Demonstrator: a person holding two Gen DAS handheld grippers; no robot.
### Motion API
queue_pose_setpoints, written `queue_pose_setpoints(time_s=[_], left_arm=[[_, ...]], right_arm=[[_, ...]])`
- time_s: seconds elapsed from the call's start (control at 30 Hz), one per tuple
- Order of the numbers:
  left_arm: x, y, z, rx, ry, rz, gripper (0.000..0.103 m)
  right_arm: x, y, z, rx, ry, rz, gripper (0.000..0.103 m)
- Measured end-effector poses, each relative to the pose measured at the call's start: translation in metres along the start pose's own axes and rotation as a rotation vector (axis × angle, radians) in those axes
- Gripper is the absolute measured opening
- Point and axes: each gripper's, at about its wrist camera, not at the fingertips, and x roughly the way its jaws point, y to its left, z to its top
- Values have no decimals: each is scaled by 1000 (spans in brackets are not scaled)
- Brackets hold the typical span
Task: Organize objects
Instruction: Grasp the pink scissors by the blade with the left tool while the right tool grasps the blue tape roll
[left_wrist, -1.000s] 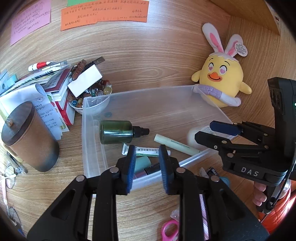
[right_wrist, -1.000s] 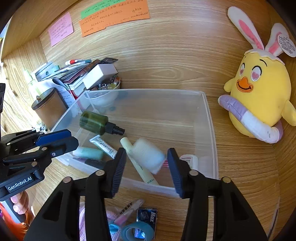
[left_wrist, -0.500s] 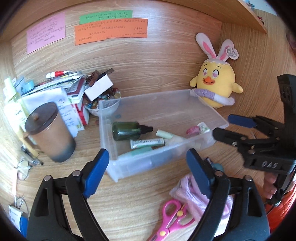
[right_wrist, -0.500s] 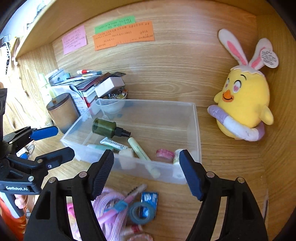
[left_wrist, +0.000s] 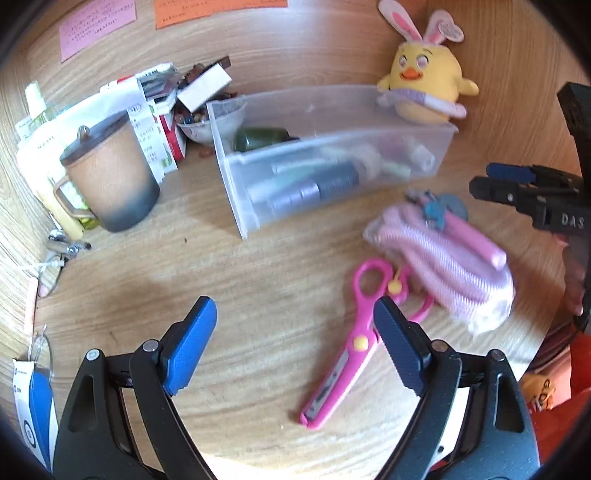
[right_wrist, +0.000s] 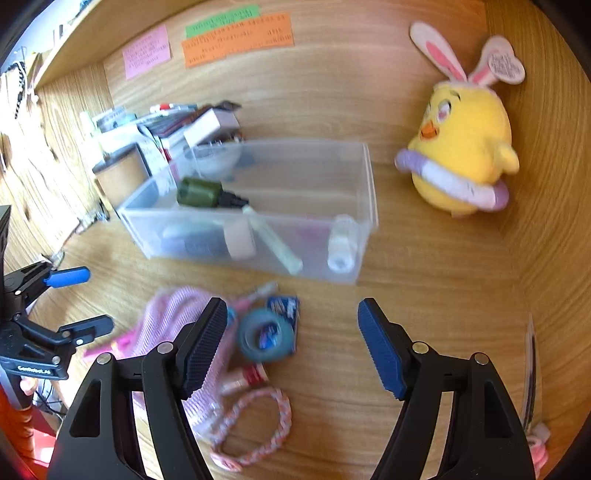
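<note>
A clear plastic bin (left_wrist: 236, 206) (right_wrist: 364, 177) on the wooden desk holds a dark green bottle (right_wrist: 201, 192) (left_wrist: 260, 137), tubes and a small white bottle (right_wrist: 341, 243). In front of it lie pink scissors (left_wrist: 354, 332), a pink mesh bundle (left_wrist: 447, 254) (right_wrist: 166, 314), a grey-blue tape roll (right_wrist: 264, 336), a blue packet (right_wrist: 282, 308) and a braided cord loop (right_wrist: 255, 428). My left gripper (left_wrist: 295, 347) is open and empty above the bare desk, left of the scissors. My right gripper (right_wrist: 291, 343) is open and empty over the tape roll.
A yellow bunny-eared chick plush (left_wrist: 424, 85) (right_wrist: 461, 151) sits at the right of the bin. A brown lidded mug (left_wrist: 107, 173), stacked books and papers (left_wrist: 147, 99) and a bowl of beads (left_wrist: 195, 125) stand at the left. Sticky notes (right_wrist: 236, 37) hang on the back wall.
Both grippers have opened and pulled back from the bin toward the desk's front. The white bottle that was between the right gripper's fingers now lies in the bin.
</note>
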Motion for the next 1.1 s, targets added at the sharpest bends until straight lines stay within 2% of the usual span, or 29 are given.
queue_pose_setpoints(time_s=[0.17,0.2,0.27,0.43,0.53,0.6,0.67,0.73,0.87,1.1], left_arm=[[7,-9,-16,36,33,-15,86],[8,-10,-17,42,33,-15,83],[10,-15,-19,61,35,-25,64],[10,-17,-18,48,25,-59,41],[9,-13,-18,17,21,-47,34],[7,-7,-20,-10,22,-34,30],[5,0,-23,-40,26,-22,21],[3,9,-26,-82,34,-11,17],[-1,17,-30,-116,44,-5,16],[7,18,-19,-104,44,-2,21]], right_arm=[[13,-9,-15,25,65,10,70],[15,-9,-17,27,76,15,70],[20,-8,-20,29,93,26,70],[28,-2,-16,20,106,43,70],[35,2,-12,13,109,43,68],[39,4,-9,6,110,44,63],[41,5,-8,6,110,56,56],[42,6,-6,9,107,60,50],[42,4,-5,21,101,61,41],[34,2,-5,26,97,71,41]])
